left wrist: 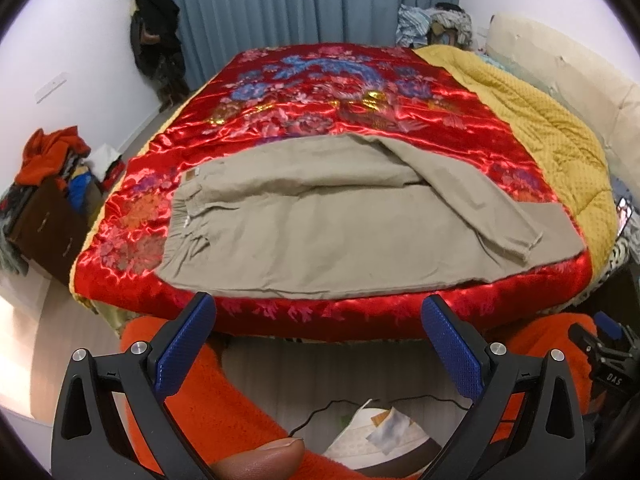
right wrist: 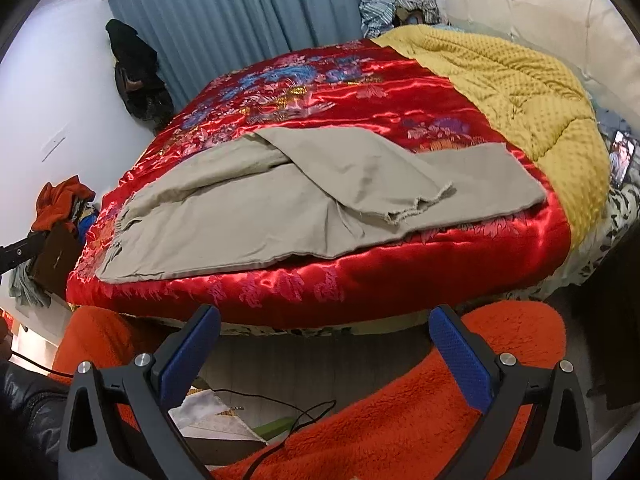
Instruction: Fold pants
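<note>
Beige pants (left wrist: 320, 224) lie spread on a red satin bedspread (left wrist: 320, 92), waistband at the left, legs toward the right. The far leg lies folded diagonally across the near one, its frayed hem (left wrist: 520, 250) near the front right. The right wrist view shows the same pants (right wrist: 280, 208) with the hem (right wrist: 420, 204) on top. My left gripper (left wrist: 318, 312) is open and empty, held off the near bed edge. My right gripper (right wrist: 324, 324) is open and empty, also in front of the bed edge. Neither touches the pants.
A yellow quilt (left wrist: 540, 128) covers the bed's right side by a cream headboard (left wrist: 580, 72). A phone (right wrist: 622, 160) lies at the right. A dresser with piled clothes (left wrist: 48, 184) stands left. Orange fleece legs (right wrist: 420, 400), a cable and papers lie below the grippers.
</note>
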### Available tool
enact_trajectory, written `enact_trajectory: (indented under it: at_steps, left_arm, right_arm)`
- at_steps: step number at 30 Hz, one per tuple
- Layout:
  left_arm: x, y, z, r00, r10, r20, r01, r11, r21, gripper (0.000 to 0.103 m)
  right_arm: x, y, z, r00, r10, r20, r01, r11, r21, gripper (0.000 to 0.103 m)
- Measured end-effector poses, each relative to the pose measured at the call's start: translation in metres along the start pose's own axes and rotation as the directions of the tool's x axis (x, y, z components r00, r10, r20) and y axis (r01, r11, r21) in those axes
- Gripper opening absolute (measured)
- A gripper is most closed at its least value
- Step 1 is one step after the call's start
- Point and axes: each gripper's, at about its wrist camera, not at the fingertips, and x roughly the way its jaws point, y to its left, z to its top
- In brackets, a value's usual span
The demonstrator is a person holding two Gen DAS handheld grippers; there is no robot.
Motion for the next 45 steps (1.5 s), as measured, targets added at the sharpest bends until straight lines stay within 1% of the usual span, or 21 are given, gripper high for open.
enact_trajectory:
  at_steps: [5,10,21,36,45]
  left_arm:
    - [0.004,-0.001,-0.003,1.0,-0.017,-0.011,0.017,1.0,0.015,0.102]
    - [0.004,0.006,-0.005,1.0,-0.03,-0.006,0.03,1.0,-0.002,0.102]
    - [-0.005,0.016,-0.008,0.998,-0.043,0.054,0.043,0.999,0.003,0.102]
    - [0.0,0.04,-0.016,0.995,-0.077,0.066,0.081,0.995,-0.051,0.102]
    - [-0.002,0.05,-0.017,0.992,-0.067,0.104,0.074,0.995,-0.062,0.102]
  right_arm:
    - [0.003,0.001,0.001,1.0,-0.013,-0.012,0.013,1.0,-0.004,0.103]
    - [0.005,0.013,0.001,1.0,-0.016,-0.023,0.015,0.999,-0.039,0.103]
    - [-0.001,0.034,0.0,0.999,-0.035,-0.005,0.034,0.996,-0.087,0.103]
    - [-0.006,0.062,0.0,0.997,-0.071,0.0,0.071,0.986,-0.152,0.103]
    - [-0.008,0.076,-0.001,0.996,-0.086,0.008,0.086,0.978,-0.188,0.103]
